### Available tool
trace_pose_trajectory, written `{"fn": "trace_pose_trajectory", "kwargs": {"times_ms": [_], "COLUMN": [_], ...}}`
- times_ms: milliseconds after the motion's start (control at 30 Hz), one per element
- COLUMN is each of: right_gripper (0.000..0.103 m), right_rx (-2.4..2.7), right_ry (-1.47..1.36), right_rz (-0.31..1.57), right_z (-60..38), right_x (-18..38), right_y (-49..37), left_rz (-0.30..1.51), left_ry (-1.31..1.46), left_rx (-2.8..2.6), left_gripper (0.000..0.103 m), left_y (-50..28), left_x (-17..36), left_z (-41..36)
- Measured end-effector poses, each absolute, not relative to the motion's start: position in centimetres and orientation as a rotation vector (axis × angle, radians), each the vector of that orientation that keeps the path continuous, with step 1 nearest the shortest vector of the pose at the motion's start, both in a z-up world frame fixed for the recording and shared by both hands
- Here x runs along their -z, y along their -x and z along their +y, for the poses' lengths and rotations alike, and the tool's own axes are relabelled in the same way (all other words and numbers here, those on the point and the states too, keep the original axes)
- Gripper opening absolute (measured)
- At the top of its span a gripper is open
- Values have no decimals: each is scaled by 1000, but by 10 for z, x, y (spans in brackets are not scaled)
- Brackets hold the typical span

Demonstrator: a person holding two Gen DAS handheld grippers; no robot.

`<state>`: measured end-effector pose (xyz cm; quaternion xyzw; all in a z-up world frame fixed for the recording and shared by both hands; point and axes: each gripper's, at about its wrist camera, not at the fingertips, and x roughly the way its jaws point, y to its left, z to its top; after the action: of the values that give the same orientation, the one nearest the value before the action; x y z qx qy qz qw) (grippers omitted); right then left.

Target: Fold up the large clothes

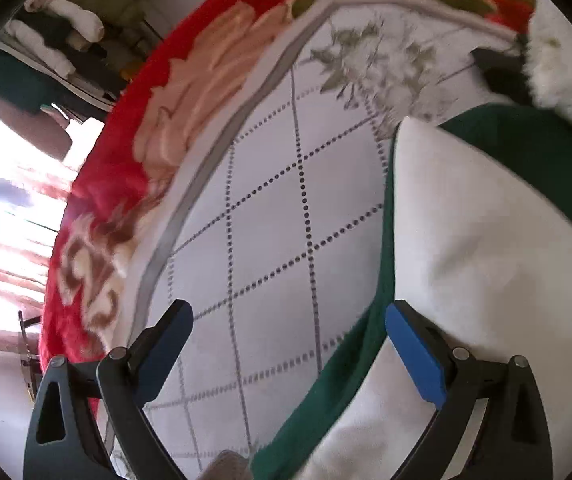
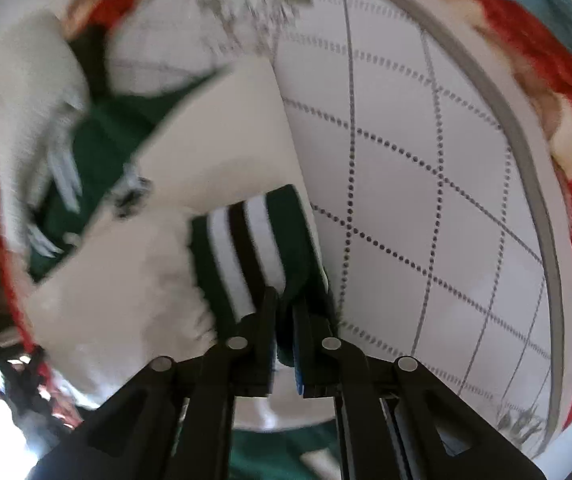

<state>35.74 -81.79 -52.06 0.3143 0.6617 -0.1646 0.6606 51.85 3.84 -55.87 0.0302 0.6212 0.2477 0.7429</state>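
The left wrist camera looked steeply down along its gripper's fingers (image 1: 286, 340) at close range onto a white quilted sheet (image 1: 270, 200), a red floral blanket (image 1: 126, 160) beyond it. The right wrist camera faced down more steeply and nearer, onto a green-and-white garment (image 2: 246, 240). Both views shared the sheet, blanket border and garment (image 1: 466, 220).

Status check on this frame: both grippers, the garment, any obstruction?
Left gripper open, empty, over the quilted sheet. Right gripper shut on striped cuff of green-and-white jacket. Nothing in the way.
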Motion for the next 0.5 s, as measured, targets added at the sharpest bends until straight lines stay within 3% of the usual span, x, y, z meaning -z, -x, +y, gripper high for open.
{"fn": "trace_pose_trajectory", "kwargs": {"times_ms": [133, 233, 500], "right_gripper": [16, 40, 41], "right_rx": [369, 368, 357], "right_ry": [-703, -725, -724], "right_rz": [1524, 1507, 1547], "right_z": [-803, -791, -754], "right_x": [524, 502, 433], "right_y": [-373, -366, -282], "left_rz": [1345, 1321, 1291], "left_ry": [-74, -92, -137], "left_rx": [-510, -462, -219], "left_gripper": [101, 100, 101], "left_y": [-515, -500, -406], "left_x": [553, 529, 460], "left_z": [44, 35, -33]}}
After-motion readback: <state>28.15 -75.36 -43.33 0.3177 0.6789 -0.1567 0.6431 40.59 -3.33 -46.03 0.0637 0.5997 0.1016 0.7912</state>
